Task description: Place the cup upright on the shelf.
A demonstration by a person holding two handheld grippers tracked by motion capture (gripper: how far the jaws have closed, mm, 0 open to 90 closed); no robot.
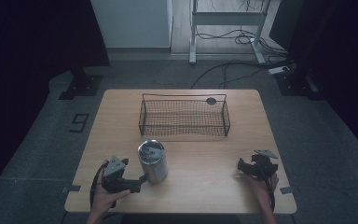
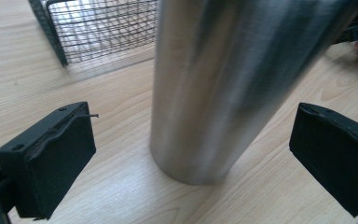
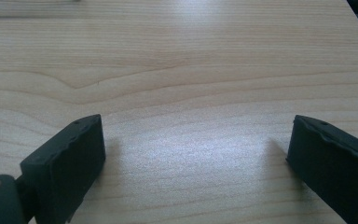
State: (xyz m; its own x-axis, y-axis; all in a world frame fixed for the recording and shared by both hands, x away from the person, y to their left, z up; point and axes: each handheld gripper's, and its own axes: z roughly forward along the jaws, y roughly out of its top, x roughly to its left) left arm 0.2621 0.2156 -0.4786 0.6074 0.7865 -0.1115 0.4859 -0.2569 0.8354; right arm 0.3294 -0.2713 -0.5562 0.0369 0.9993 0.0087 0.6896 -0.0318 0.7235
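Left gripper [image 2: 191, 154]: jaws apart on either side of the steel can [image 2: 223, 84], neither touching it; the can stands upright, long axis vertical, on the table [image 1: 200, 186] near its 7 o'clock edge. Right gripper [image 3: 196, 158]: jaws apart over bare wood at about 4 o'clock. Wire basket [image 1: 184, 116] at 12 o'clock, well apart from the can, with a dark round object [image 1: 211, 101] at its back rim.

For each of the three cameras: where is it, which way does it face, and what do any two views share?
High view: above the person's side, looking forward and down on table; both hands, left gripper, right gripper.
Left gripper view: between open jaws toward can, basket.
Right gripper view: open jaws over bare table.
Shared: can, basket.
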